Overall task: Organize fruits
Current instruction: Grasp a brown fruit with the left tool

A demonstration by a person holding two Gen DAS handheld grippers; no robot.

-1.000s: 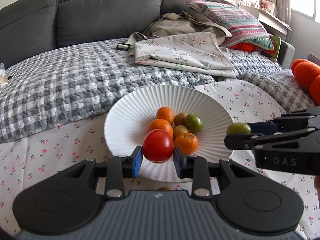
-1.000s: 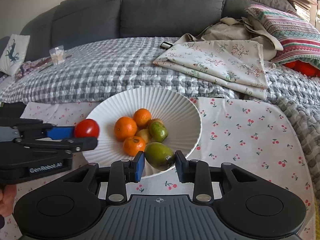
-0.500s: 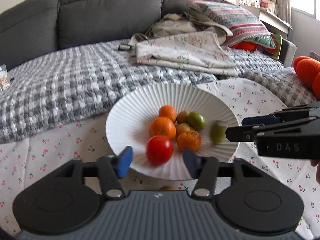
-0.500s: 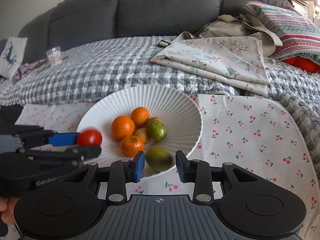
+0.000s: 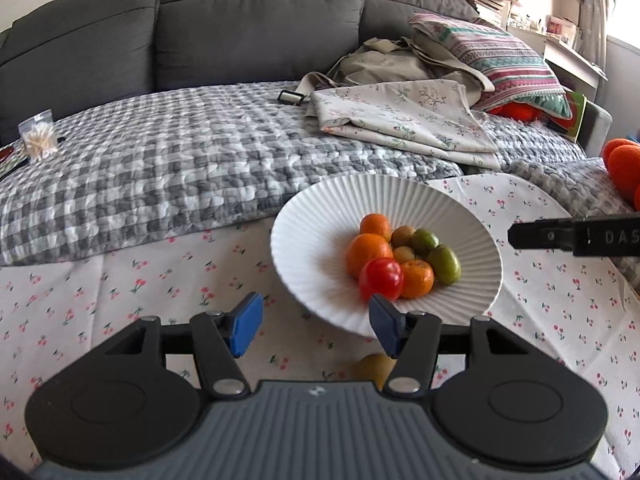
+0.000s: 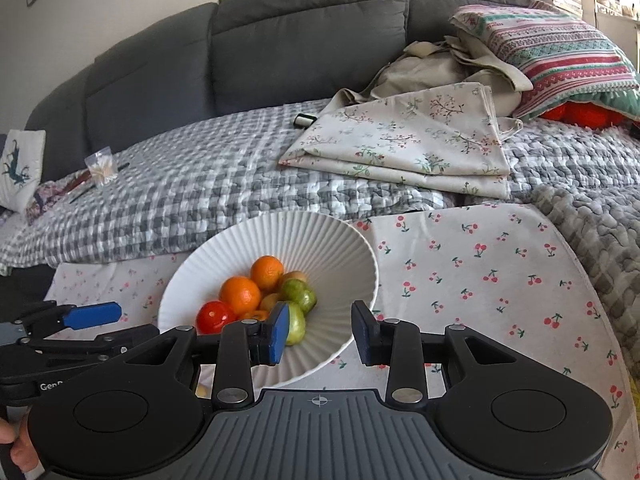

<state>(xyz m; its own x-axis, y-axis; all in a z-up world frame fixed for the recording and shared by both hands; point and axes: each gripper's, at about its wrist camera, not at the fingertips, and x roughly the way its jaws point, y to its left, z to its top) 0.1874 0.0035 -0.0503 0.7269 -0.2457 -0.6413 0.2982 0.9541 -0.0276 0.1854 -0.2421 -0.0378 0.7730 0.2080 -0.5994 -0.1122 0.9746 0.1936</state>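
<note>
A white ribbed bowl (image 5: 312,216) (image 6: 304,236) on the cherry-print cloth holds several oranges, green fruits, a red tomato (image 5: 380,278) (image 6: 214,316) and an oval green fruit (image 5: 444,264) (image 6: 295,322). My left gripper (image 5: 316,320) is open and empty, just in front of the bowl's near rim; it shows at the left of the right wrist view (image 6: 100,326). My right gripper (image 6: 318,334) is open and empty at the bowl's near right rim. A yellowish fruit (image 5: 370,366) lies on the cloth below the bowl, partly hidden by my left gripper.
The cherry-print cloth (image 6: 480,280) covers the surface right of the bowl. Behind it lie a grey checked quilt (image 5: 160,168), a folded floral cloth (image 5: 404,120), a striped pillow (image 6: 560,48) and a grey sofa back. Orange plush balls (image 5: 624,168) sit at far right.
Both grippers opened and let go: the tomato and the oval green fruit dropped into the bowl. Both grippers drew back, the left one shifting left.
</note>
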